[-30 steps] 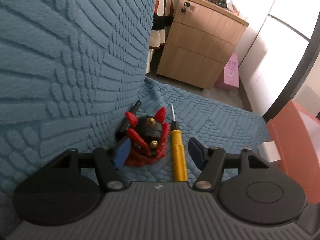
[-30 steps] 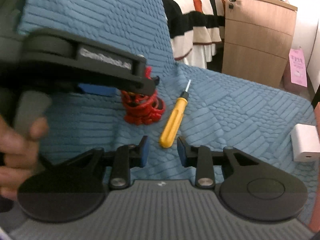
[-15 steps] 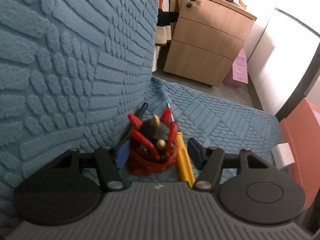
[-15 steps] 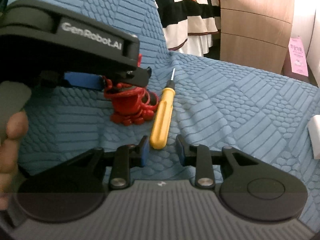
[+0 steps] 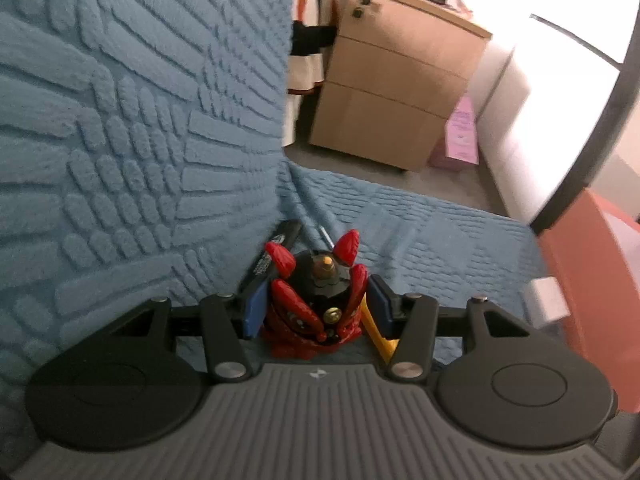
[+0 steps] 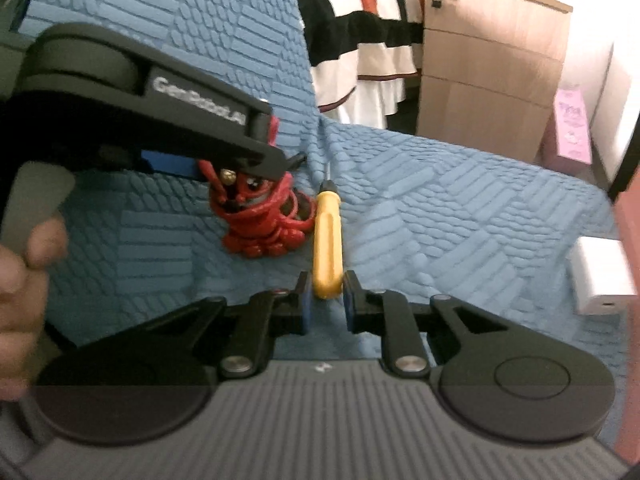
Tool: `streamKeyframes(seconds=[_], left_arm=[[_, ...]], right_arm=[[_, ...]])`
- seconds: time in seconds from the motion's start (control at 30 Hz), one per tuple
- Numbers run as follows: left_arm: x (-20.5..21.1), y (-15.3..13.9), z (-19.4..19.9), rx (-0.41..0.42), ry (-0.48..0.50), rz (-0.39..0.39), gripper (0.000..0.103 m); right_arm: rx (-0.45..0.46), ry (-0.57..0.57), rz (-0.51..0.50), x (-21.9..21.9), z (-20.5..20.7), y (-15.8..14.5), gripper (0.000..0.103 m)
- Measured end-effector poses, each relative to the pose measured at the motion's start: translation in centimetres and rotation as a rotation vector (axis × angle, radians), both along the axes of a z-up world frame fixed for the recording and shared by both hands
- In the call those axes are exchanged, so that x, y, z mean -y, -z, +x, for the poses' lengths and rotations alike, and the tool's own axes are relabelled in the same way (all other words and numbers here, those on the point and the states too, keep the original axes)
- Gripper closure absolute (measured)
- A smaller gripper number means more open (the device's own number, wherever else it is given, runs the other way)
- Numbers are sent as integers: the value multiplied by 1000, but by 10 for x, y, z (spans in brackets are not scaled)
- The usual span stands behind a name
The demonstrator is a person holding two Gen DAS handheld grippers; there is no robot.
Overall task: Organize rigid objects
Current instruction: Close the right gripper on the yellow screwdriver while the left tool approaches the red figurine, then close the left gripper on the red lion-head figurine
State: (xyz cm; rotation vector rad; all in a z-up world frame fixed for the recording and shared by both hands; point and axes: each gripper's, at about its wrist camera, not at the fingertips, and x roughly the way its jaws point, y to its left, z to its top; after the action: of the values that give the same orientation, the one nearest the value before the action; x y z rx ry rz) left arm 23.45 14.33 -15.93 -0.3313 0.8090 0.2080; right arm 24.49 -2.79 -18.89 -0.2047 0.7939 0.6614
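A red and black spiky toy [image 5: 316, 304] sits on the blue sofa seat, against the backrest. My left gripper [image 5: 316, 308] has closed its blue pads on both sides of the toy; it also shows in the right wrist view [image 6: 248, 184]. A yellow-handled screwdriver [image 6: 328, 240] lies right of the toy, its tip pointing away. My right gripper [image 6: 326, 300] is open, its pads either side of the handle's near end without clamping it. A black pen [image 5: 276, 252] lies behind the toy along the backrest.
A white charger block [image 6: 600, 276] lies on the seat at the right. An orange bin edge [image 5: 588, 280] stands beside the sofa. A wooden drawer cabinet [image 6: 488, 60] and striped cloth [image 6: 360, 40] are behind.
My left gripper moved forward around the toy and closed on it. My right gripper advanced until its pads flank the screwdriver handle's end.
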Motion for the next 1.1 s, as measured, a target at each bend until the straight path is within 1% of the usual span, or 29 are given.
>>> streamKeyframes(seconds=[0.13,0.27,0.37,0.43,0.53,0.67,0.83,0.93,1.1], left_arm=[[4,-9,-13,25,33,-33,45],[9,-12,-21,35,47,-61,45],[14,-11,-22,25,64,-105,45],[21,-13,-25,32,84,-99,45],[32,-15,-28,37,119,-94,45],[44,-14,-33,37,156,-100,45],[51,-11,-38,26,177,-105,45],[58,-8,-40,16,192,-107,45],[68,-1,-42,-12,215,-115,45]], right_arm=[[71,10,-52,9,-15,-10,84],[89,32,-79,24,-24,-18,84],[140,5,-144,32,-37,-22,84],[175,-12,-174,38,-46,-26,84],[196,-6,-195,48,-56,-31,84],[163,55,-192,66,-63,-35,84],[113,147,-181,92,-75,-40,84],[109,156,-179,99,-87,-40,84],[-13,184,-131,107,-89,-32,86]])
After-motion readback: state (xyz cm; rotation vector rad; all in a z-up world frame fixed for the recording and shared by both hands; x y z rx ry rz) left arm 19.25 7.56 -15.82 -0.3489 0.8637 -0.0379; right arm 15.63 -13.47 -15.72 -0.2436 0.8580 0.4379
